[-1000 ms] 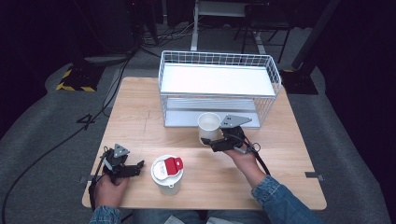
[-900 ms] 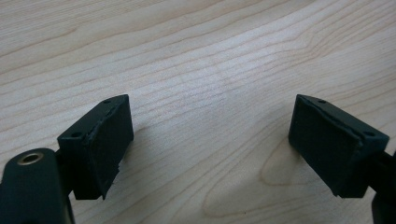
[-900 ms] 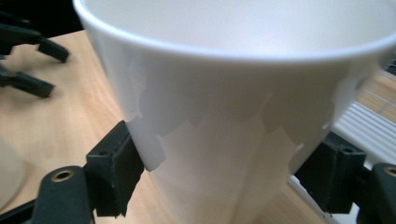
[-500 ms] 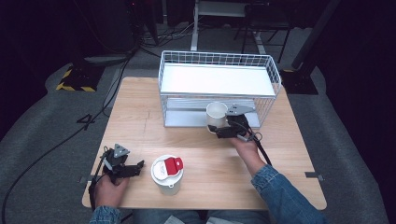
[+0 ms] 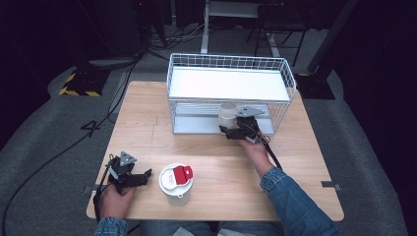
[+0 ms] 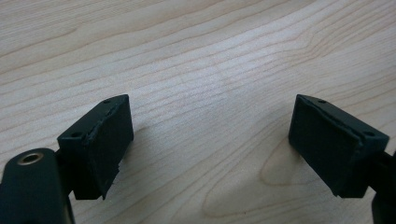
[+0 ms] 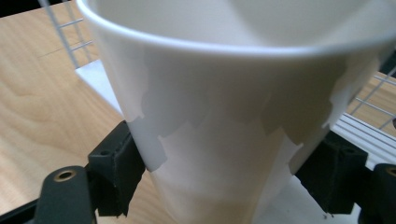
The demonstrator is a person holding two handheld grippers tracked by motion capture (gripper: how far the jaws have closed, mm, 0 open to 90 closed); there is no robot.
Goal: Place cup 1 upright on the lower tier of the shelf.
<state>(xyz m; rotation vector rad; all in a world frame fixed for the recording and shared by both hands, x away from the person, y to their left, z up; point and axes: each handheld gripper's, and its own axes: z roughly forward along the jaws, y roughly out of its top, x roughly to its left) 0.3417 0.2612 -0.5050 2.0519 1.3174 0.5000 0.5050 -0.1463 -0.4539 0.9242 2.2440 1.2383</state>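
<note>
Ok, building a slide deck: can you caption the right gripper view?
Right tongs grip a white cup in front of the wire rack.

A pale, smooth wood-grain worktop carries a white wire rack with flat matt white shelves. The white cup looks smooth and faintly glossy, its wall translucent. Matt black pads line the left tool. A denim sleeve covers the forearm.

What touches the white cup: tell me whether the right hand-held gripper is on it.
Touching. The right gripper view shows both black jaws of the right hand-held gripper pressed against the sides of the white cup.
</note>
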